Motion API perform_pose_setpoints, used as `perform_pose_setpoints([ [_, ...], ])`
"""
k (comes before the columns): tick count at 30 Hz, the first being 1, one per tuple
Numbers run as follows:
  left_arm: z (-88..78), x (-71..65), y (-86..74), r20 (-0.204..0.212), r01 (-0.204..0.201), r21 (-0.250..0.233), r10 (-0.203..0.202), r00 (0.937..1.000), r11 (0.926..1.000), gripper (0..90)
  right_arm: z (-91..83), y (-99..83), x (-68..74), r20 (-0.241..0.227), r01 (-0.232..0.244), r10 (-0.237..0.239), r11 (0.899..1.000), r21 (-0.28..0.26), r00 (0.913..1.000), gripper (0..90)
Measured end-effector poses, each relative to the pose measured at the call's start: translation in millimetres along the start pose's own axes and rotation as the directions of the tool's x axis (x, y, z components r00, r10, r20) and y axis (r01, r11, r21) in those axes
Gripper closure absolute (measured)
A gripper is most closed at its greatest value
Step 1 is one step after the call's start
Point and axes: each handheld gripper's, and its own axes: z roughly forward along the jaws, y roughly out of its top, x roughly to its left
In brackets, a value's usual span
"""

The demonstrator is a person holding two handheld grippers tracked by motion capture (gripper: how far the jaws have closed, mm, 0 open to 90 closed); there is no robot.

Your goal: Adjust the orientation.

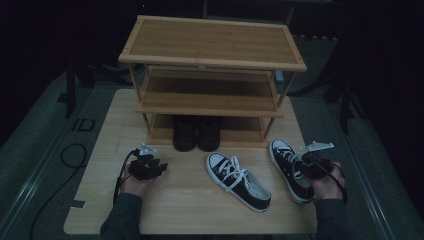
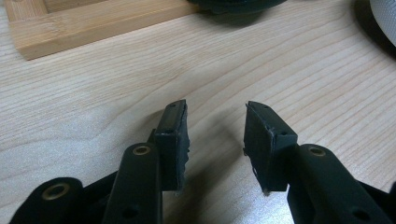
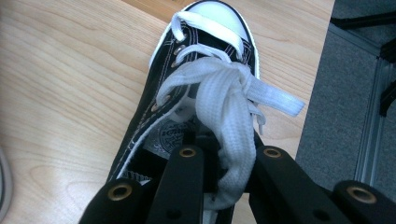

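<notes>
Two black canvas sneakers with white laces lie on the wooden table [image 1: 190, 210]. My right gripper [image 1: 306, 167] is over the right-hand sneaker [image 1: 282, 150]. In the right gripper view the right gripper [image 3: 219, 142] is shut on that sneaker [image 3: 212, 14], its jaws pinching the bunched white laces [image 3: 224, 93] and the tongue. The other sneaker [image 1: 237, 180] lies loose at mid table. My left gripper [image 1: 152, 167] rests at the left, low over the table. In its own view, the left gripper [image 2: 215, 135] stands open over bare wood with nothing between its jaws.
A three-tier bamboo shoe rack [image 1: 212, 42] stands at the back of the table. A pair of dark shoes [image 1: 196, 132] sits on its bottom shelf. The rack's base rail [image 2: 93, 23] lies just ahead of the left gripper. The table's right edge runs beside the held sneaker.
</notes>
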Motion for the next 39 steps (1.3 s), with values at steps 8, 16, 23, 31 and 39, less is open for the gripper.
perform_pose_setpoints([
  [8,0.1,-0.1,-0.2,-0.001,0.001,-0.002,-0.001,1.0000,1.0000,59.7,-12.1,1.7,5.2,-0.035,0.028,-0.030,0.999,-0.043,0.9989,85.6],
  [16,0.0,-0.2,-0.3,-0.001,0.002,-0.002,-0.002,1.0000,1.0000,59.6,-4.5,12.7,16.5,-0.104,0.084,-0.092,0.993,-0.085,0.9903,85.6],
  [23,0.0,-0.1,-0.3,0.001,0.002,-0.003,-0.002,1.0000,1.0000,59.3,4.4,23.8,32.4,-0.143,0.148,-0.166,0.981,-0.125,0.9758,85.6],
  [31,0.0,-0.1,-0.3,0.001,0.002,-0.003,-0.002,1.0000,1.0000,59.3,18.3,36.6,52.2,-0.170,0.214,-0.244,0.961,-0.176,0.9547,85.6],
  [39,0.0,0.2,-0.4,0.003,0.004,-0.003,-0.004,1.0000,1.0000,59.4,32.1,39.6,63.6,-0.173,0.261,-0.298,0.943,-0.206,0.9388,85.6],
])
